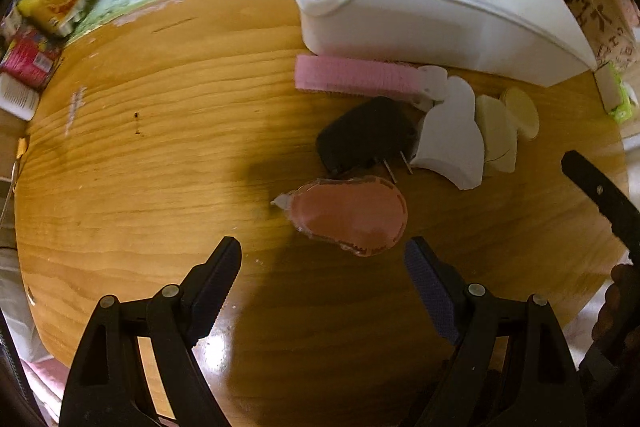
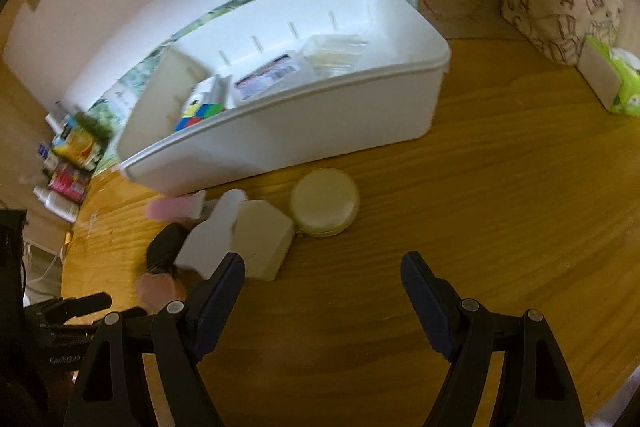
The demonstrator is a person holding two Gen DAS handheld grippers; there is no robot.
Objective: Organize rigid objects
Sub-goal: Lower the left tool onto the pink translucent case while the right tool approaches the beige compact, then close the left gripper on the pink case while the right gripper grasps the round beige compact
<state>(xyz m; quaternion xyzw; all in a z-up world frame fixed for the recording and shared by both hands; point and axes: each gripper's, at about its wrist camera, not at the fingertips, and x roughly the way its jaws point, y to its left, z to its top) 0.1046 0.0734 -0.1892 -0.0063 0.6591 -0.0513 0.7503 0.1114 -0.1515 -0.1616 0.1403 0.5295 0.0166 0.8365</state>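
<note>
Pink oval plastic tape dispenser (image 1: 348, 217) lies mid-frame before my left gripper (image 1: 322, 259); both jaws gape wide, empty; right gripper (image 2: 322, 271) faces white plastic bin (image 2: 280, 131).

The left gripper (image 1: 322, 267) is hovering above the table with its jaws spread wide and nothing between them. Its fingers (image 1: 218, 279) are pointing forward and slightly downward. The right gripper (image 2: 322, 277) is likewise standing wide apart, empty, above the table near its front edge. Part of the right gripper's black body is showing at the right margin of the left wrist view.
</note>
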